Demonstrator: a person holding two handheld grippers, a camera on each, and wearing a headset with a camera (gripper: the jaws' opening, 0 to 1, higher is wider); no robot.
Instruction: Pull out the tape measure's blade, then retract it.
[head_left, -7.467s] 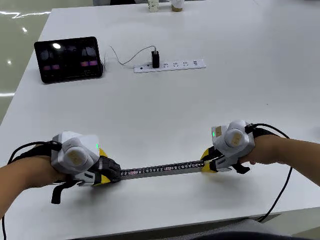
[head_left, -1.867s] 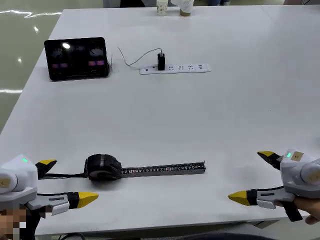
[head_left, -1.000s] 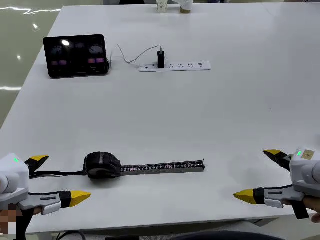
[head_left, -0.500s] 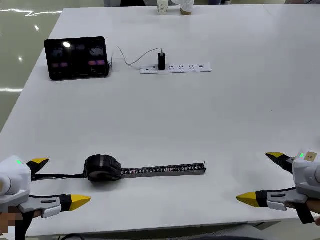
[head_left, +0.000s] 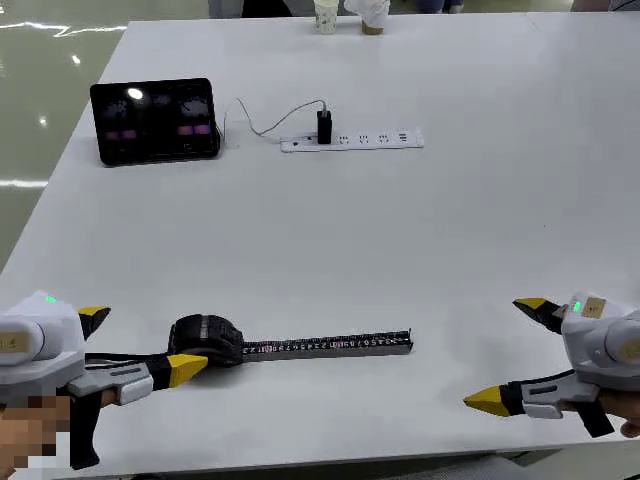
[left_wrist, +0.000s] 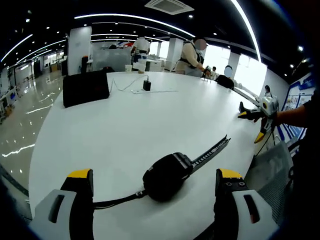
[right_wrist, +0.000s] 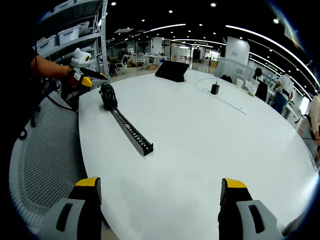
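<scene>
The black tape measure lies on the white table with its blade drawn out to the right and flat on the surface. My left gripper is open just left of the case, and its near fingertip is close beside it. In the left gripper view the case sits just ahead, in line with the gap of the open left gripper, not touched. My right gripper is open well to the right of the blade's end. The right gripper view has the blade ahead on the left.
A dark tablet stands at the far left. A white power strip with a black charger lies behind the middle. Cups stand at the far edge. The table's front edge runs just under both grippers. People stand beyond the table.
Both grippers earlier gripped the case and the blade's end, then let go. In the last half second my left gripper has moved right, close to the case. The tape has not moved.
</scene>
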